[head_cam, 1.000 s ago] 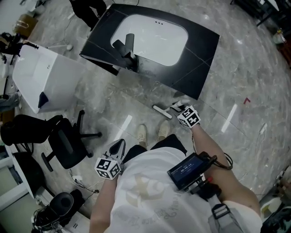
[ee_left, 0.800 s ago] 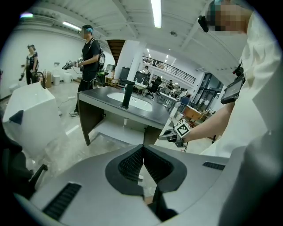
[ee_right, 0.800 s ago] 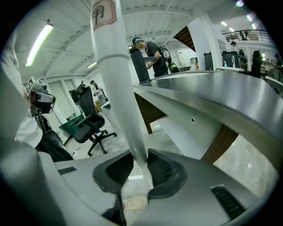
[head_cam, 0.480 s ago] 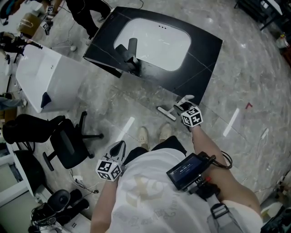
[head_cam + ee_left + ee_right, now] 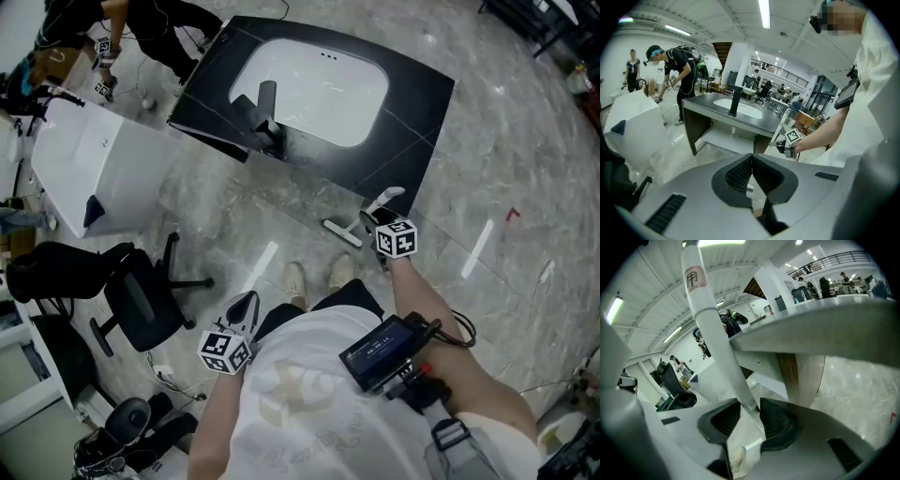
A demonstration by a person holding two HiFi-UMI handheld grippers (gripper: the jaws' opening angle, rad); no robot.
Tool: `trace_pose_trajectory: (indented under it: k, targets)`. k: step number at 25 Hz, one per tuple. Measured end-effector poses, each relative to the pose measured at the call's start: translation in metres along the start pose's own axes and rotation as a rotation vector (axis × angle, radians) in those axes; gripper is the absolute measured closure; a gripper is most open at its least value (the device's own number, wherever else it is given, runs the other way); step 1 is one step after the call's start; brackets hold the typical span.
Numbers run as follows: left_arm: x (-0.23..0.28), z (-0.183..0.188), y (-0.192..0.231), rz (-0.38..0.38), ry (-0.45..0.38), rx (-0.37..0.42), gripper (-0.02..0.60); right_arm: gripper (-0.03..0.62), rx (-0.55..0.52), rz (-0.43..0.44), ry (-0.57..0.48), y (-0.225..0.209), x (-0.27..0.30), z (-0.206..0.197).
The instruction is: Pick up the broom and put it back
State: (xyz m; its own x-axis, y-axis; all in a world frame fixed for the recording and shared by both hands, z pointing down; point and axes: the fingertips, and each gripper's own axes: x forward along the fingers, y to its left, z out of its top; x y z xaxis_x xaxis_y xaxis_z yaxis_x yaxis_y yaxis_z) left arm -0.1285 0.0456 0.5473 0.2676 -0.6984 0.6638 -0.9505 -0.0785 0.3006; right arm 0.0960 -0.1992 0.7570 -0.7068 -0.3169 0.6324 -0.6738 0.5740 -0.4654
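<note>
The broom stands on the floor by the black sink counter point(image 5: 412, 122). Its white head point(image 5: 339, 232) lies on the tiles and the top of its handle point(image 5: 386, 197) is near the counter's edge. In the right gripper view the white handle point(image 5: 710, 324) rises steeply between the jaws, beside the counter point(image 5: 825, 329). My right gripper point(image 5: 373, 220) point(image 5: 749, 406) is opening, and the handle sits loosely between its pads. My left gripper point(image 5: 242, 305) point(image 5: 752, 161) hangs by my left hip, shut and empty. It looks toward the right gripper point(image 5: 787, 140).
A black office chair point(image 5: 141, 300) and a white box-shaped unit point(image 5: 103, 159) stand at the left. Another person point(image 5: 159, 23) bends over at the top left. A black faucet point(image 5: 262, 103) rises from the counter. My shoes point(image 5: 295, 277) are just behind the broom head.
My right gripper has shifted slightly right toward the counter corner and rolled. The handle's top now shows beside the counter edge. The left gripper has stayed put.
</note>
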Motion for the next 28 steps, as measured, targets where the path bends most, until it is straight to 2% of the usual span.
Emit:
trace_pose_trajectory:
  k: [13, 22, 25, 28]
  targets:
    - [0.008, 0.001, -0.009, -0.035, -0.001, 0.008, 0.569, 0.421, 0.045, -0.035, 0.007, -0.003, -0.012, -0.007]
    - [0.033, 0.008, -0.024, -0.121, 0.005, 0.044, 0.569, 0.421, 0.009, -0.027, -0.026, 0.021, -0.036, -0.012]
    - [0.042, 0.014, -0.031, -0.171, 0.007, 0.076, 0.569, 0.427, -0.009, -0.029, -0.047, 0.031, -0.047, -0.011]
    - [0.043, 0.015, -0.036, -0.208, 0.011, 0.106, 0.569, 0.475, -0.028, -0.026, -0.075, 0.045, -0.059, -0.01]
